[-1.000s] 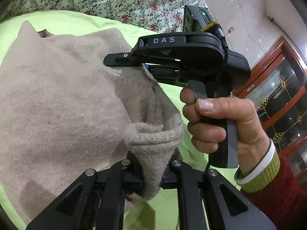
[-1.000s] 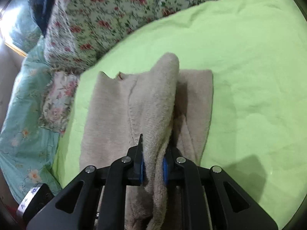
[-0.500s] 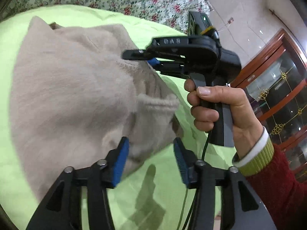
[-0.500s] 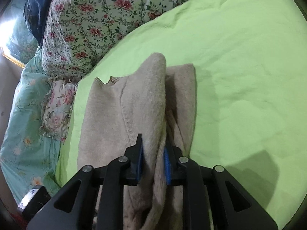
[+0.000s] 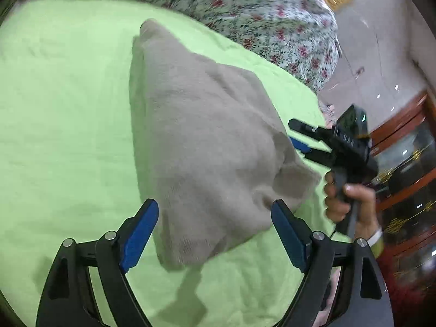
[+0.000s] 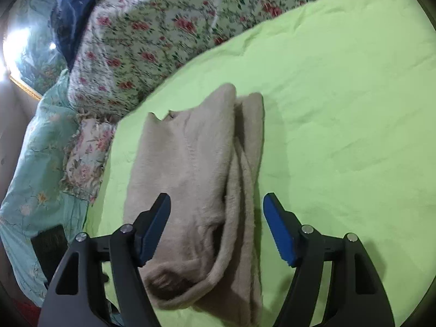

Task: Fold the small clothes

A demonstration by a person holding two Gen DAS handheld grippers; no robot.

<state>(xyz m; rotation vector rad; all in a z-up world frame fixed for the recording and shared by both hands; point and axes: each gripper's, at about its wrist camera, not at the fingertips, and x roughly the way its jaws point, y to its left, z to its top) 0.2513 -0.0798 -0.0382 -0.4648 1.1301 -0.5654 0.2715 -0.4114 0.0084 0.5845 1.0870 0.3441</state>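
Note:
A beige knitted garment (image 5: 207,147) lies folded on the lime-green sheet (image 5: 68,125). My left gripper (image 5: 215,231) is open just above its near edge, holding nothing. The right gripper (image 5: 299,141) shows in this view at the garment's right side, held by a hand. In the right wrist view the same garment (image 6: 199,185) lies lengthwise with a folded sleeve along its right side. My right gripper (image 6: 218,229) is open over its near end, jaws wide apart and empty.
A floral quilt (image 6: 152,35) is heaped along the far edge of the sheet, with a teal floral cover (image 6: 35,141) to the left. A dark wooden glass cabinet (image 5: 403,163) stands to the right, beyond the bed.
Both grippers have opened and let go of the garment, the left first, then the right. Both have drawn back, and the garment now lies flat on the sheet.

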